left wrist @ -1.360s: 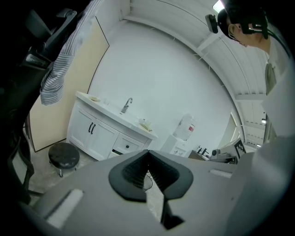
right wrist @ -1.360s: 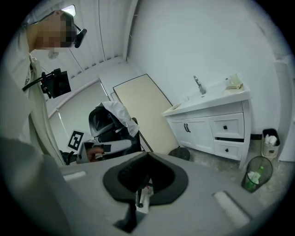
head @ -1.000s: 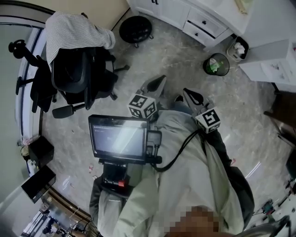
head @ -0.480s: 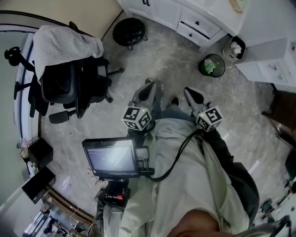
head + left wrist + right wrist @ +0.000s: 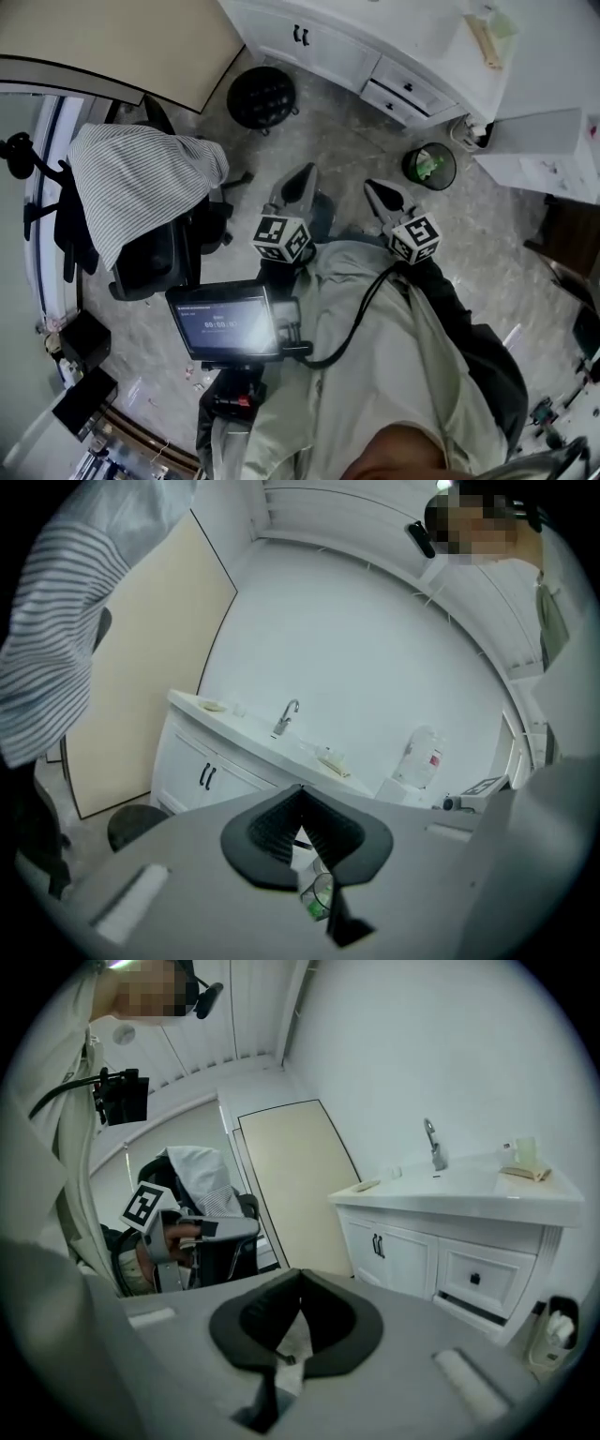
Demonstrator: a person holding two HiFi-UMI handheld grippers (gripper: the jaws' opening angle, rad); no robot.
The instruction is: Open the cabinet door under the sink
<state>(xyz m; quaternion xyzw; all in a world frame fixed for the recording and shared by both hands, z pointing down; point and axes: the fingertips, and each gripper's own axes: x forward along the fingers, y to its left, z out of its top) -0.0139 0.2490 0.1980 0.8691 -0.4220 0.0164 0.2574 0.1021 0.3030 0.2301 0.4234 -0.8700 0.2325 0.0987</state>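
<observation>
The white vanity cabinet stands at the top of the head view, its two doors bearing a pair of black handles. Both doors are closed. They show again in the left gripper view and in the right gripper view, under the sink with its faucet. My left gripper and right gripper point toward the cabinet from well short of it, above the floor. Both are shut with nothing between the jaws, as each gripper's own view shows: left gripper, right gripper.
An office chair draped with a striped cloth stands at the left, a black round stool near the cabinet's left end. A waste bin sits by the drawers. A white unit is at the right. A tablet screen hangs before the person.
Both grippers and the person have moved toward the vanity. The cabinet doors and their handles have come fully into the head view, and the chair has slid lower left.
</observation>
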